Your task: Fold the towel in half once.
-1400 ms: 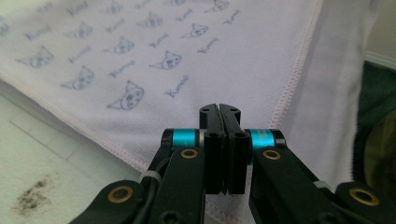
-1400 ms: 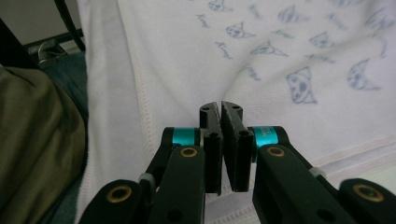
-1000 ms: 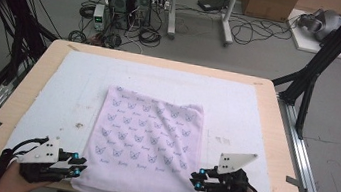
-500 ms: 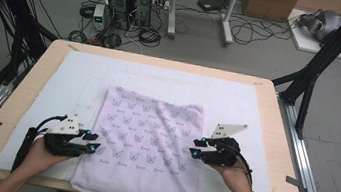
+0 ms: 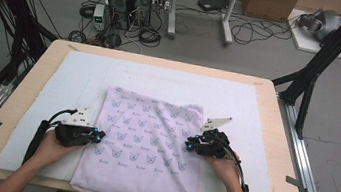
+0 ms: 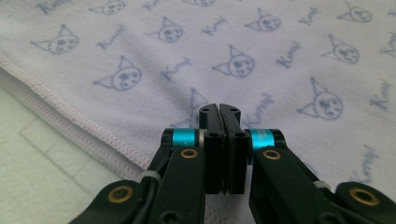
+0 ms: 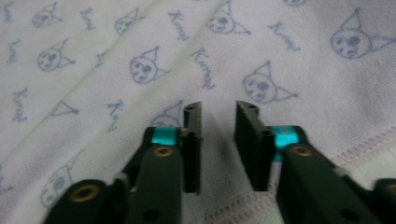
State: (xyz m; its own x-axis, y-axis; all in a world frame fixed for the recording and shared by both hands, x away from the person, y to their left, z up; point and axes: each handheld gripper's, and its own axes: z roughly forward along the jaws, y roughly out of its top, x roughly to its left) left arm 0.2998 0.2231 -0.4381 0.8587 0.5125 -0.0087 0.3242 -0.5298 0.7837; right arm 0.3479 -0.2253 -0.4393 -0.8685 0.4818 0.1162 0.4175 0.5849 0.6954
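On the table [image 5: 20, 105], seen from the high view, a pale towel [image 5: 146, 143] printed with cat faces lies flat on a white mat [image 5: 238, 100], long axis running away from the person; the left gripper [image 5: 94, 136] sits at its left edge, the right gripper [image 5: 191, 144] at its right edge, both pointing inward; from the left gripper view, jaws have just been closing and now meet, cloth [image 6: 261, 56] just beyond, and whether any is pinched I cannot tell; from the right gripper view, jaws have been closing yet stand apart over the hem [image 7: 364, 140], gripping nothing.
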